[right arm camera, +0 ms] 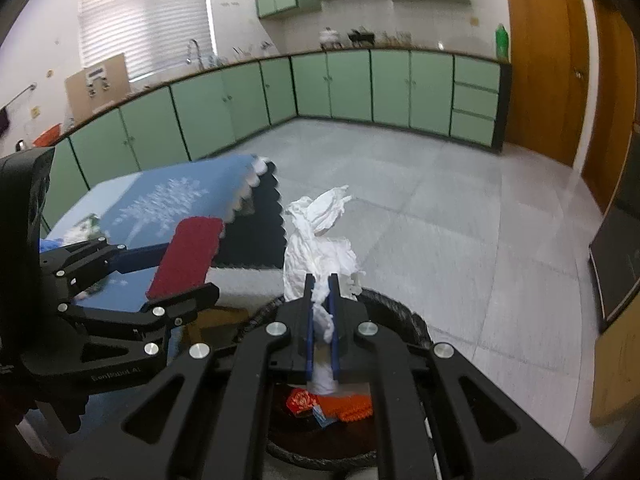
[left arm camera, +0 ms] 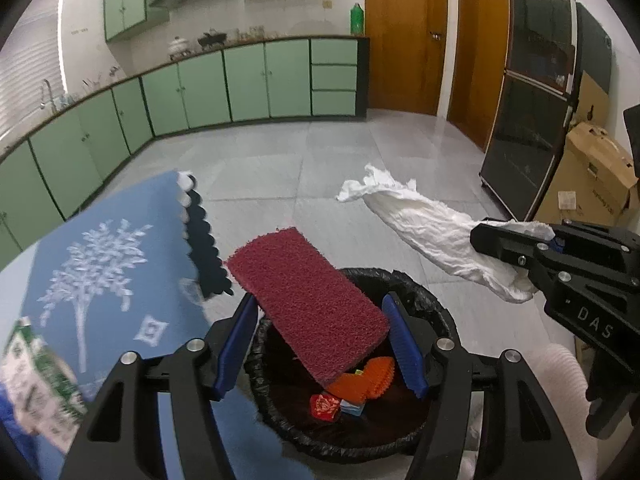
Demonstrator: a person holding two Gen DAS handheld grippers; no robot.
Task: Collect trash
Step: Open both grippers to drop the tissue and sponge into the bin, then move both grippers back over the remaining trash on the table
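Note:
My left gripper [left arm camera: 320,308] holds a dark red scouring pad [left arm camera: 304,300] between its blue pads, tilted over the black-lined trash bin [left arm camera: 424,300]. It also shows in the right wrist view [right arm camera: 186,256]. My right gripper [right arm camera: 321,284] is shut on a crumpled white paper towel [right arm camera: 316,236] above the bin [right arm camera: 400,312]; the towel also shows in the left wrist view [left arm camera: 432,232]. Inside the bin lie an orange piece [left arm camera: 364,380], a red wrapper [left arm camera: 324,406] and a small blue item.
A table with a blue tree-print cloth [left arm camera: 100,272] stands left of the bin, with a green-white carton [left arm camera: 36,380] at its near edge. Green cabinets [left arm camera: 240,84] line the walls. A dark fridge [left arm camera: 532,100] and cardboard boxes [left arm camera: 592,172] stand right.

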